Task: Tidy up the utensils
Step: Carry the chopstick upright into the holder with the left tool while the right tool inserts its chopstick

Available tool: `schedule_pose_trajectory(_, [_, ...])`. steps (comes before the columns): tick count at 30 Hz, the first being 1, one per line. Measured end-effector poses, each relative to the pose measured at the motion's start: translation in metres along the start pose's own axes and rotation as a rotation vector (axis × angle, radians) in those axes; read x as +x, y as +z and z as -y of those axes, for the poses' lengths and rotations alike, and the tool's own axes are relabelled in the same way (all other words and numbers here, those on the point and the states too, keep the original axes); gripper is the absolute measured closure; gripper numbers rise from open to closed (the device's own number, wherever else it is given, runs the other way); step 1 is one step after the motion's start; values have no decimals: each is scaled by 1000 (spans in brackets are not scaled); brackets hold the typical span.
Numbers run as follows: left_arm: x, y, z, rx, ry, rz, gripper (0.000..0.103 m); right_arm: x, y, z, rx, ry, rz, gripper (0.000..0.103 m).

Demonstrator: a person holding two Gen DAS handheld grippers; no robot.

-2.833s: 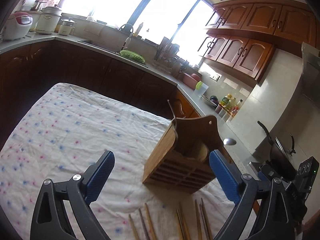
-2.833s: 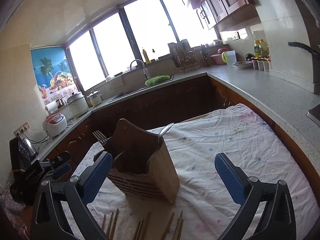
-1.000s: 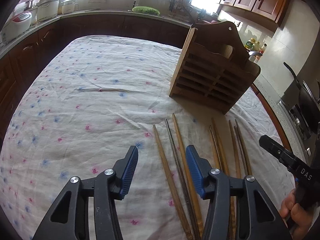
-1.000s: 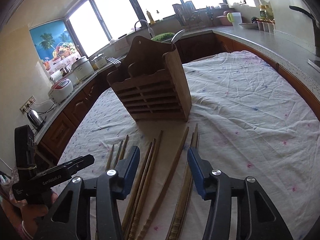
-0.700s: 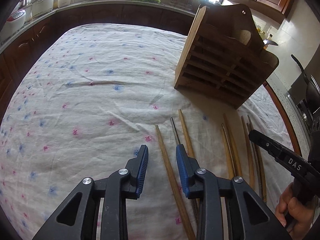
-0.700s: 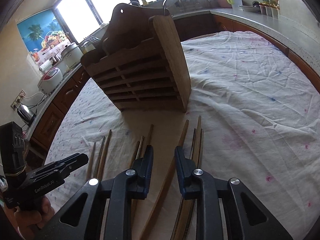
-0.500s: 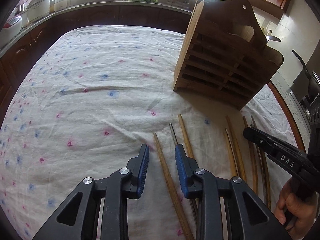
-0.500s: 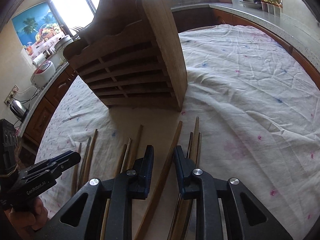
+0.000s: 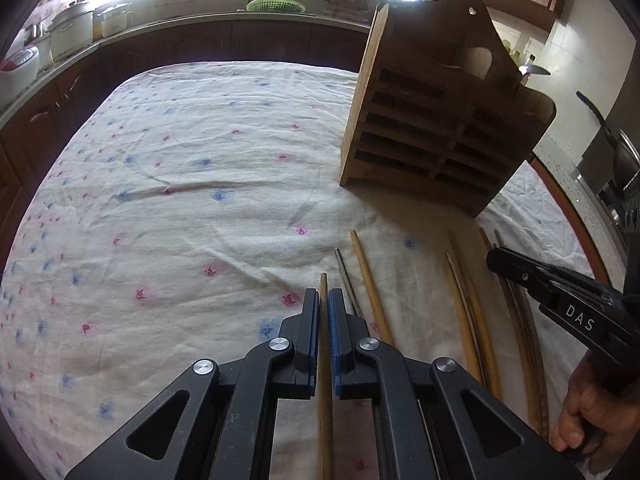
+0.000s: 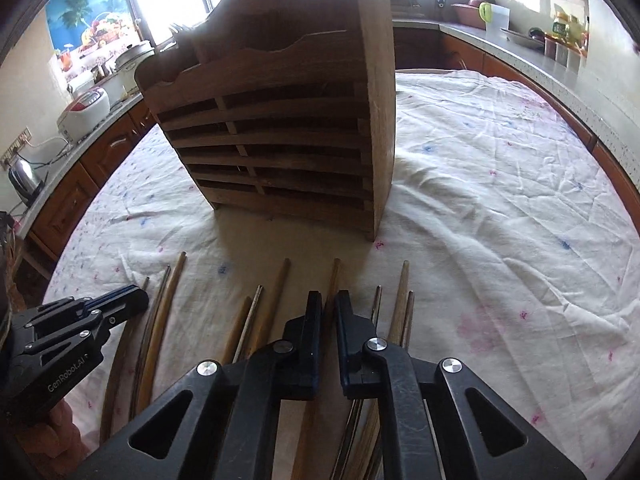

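Wooden chopsticks (image 9: pixel 472 312) flat on cloth before upright slatted holder (image 9: pixel 436 128)

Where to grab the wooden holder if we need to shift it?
Take the holder by its raised back panel, coming from above: that thin upright board sticks up clear of the compartments. The slatted front is too wide to pinch.

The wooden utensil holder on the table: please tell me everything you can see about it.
The wooden utensil holder is brown and stands upright on the flowered tablecloth, beyond the row of chopsticks. Its front is horizontal slats with gaps; the taller back panel has a hanging hole. Inside it, a spoon and fork tines show. No claw touches it.
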State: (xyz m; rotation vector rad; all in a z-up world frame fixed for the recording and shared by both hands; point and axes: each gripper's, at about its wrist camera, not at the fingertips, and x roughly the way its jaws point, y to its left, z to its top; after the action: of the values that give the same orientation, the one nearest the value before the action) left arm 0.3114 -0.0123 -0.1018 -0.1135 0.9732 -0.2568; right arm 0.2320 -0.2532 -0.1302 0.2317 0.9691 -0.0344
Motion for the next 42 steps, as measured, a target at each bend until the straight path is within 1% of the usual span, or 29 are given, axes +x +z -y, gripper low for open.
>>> schedule_pose_trajectory(3, [-23,-1,-5,-19,-45,35,100,-23,-4,2,39,72,39,97])
schedule_pose_trajectory(6, [-52,-1,-13,-47,-102,72,100,-52,-7,2,54,117,88,97])
schedule_pose_trajectory(12, [-117,-5,-25,-67,-180,164,100,-106,-6,-4,56,162,189,97])
schedule_pose_trajectory(17, [-165,-15,-29,-57,-210,236,100,-141,0,-10,44,180,260,97])
schedule_pose_trajectory(23, [-207,-24,-33,-49,-235,310,100,-173,8,-22,25,201,341,97])
schedule_pose_trajectory(27, [-226,-25,-32,-40,-237,357,100,-189,13,-25,10,201,390,97])
schedule_pose_trajectory(32, [-233,-23,-31,-31,-238,383,100,-197,20,-25,1,194,423,97])
schedule_pose_trajectory(42, [-226,-9,-27,-23,-241,408,100,-195,25,-17,15,190,443,97])
